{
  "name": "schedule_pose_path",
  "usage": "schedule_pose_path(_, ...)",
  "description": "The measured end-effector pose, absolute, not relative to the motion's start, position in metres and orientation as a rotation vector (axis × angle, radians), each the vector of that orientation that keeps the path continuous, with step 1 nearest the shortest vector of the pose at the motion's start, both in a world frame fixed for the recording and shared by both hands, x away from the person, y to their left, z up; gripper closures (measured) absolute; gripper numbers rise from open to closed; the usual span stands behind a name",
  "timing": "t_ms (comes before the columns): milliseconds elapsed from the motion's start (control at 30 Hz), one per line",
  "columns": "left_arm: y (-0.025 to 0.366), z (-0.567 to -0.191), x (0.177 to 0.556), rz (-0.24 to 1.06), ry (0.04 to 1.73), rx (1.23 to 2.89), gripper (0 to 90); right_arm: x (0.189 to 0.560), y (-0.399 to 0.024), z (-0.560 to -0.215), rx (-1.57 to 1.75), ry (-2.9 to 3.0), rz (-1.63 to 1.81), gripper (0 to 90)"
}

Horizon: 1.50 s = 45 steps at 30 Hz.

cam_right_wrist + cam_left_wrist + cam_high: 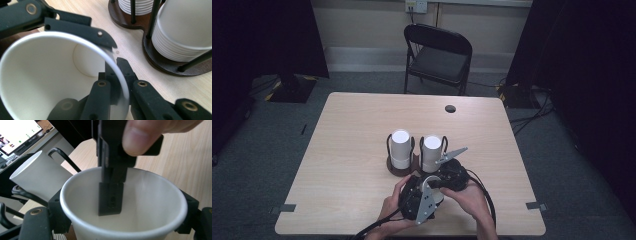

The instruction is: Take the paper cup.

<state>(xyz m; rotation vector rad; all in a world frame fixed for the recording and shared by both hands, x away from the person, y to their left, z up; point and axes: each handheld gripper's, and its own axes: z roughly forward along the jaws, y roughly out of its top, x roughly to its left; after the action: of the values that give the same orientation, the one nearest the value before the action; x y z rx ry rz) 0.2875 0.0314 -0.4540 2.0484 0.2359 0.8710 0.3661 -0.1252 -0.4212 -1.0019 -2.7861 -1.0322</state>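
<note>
A person at the near edge of the table [362, 115] held one loose paper cup [130, 205] between two grippers, just in front of a dark wooden holder [162, 62] bearing two upside-down stacks of cups [401, 148]. The right gripper [117, 75] was clamped on the cup's rim, one jaw inside the wall and one outside. The left gripper [125, 220] straddled the cup's outside; whether its jaws pressed the wall could not be told. Judging by this arrangement, one cup had been taken from the stacks and was being passed from hand to hand; setting it down upright on the table appeared to remain.
</note>
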Motion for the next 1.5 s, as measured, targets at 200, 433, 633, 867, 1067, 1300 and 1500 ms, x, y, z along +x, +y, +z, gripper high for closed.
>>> schedule_pose_path(200, 0.037, -0.455, 0.287, 0.858, 0.269, 2.053, 22.8, 0.364, -0.125, -0.419, -1.027, -2.791, -1.053, 76.9)
schedule_pose_path(433, 0.045, -0.454, 0.291, 0.781, 0.336, 2.008, 22.7, 0.36, -0.129, -0.415, -1.061, -2.798, -1.128, 68.0)
schedule_pose_path(633, 0.05, -0.455, 0.293, 0.75, 0.384, 1.982, 22.7, 0.358, -0.131, -0.414, -1.087, -2.801, -1.184, 63.1)
schedule_pose_path(867, 0.056, -0.455, 0.298, 0.719, 0.426, 1.946, 22.5, 0.355, -0.135, -0.412, -1.11, -2.806, -1.329, 52.6)
schedule_pose_path(1067, 0.06, -0.455, 0.3, 0.714, 0.454, 1.929, 22.4, 0.353, -0.139, -0.414, -1.111, -2.796, -1.431, 47.4)
schedule_pose_path(1300, 0.063, -0.455, 0.301, 0.695, 0.495, 1.895, 22.4, 0.349, -0.145, -0.417, -1.145, -2.744, -1.574, 42.7)
schedule_pose_path(1500, 0.07, -0.457, 0.304, 0.645, 0.558, 1.849, 22.4, 0.346, -0.152, -0.417, -1.163, -2.675, -1.717, 38.9)
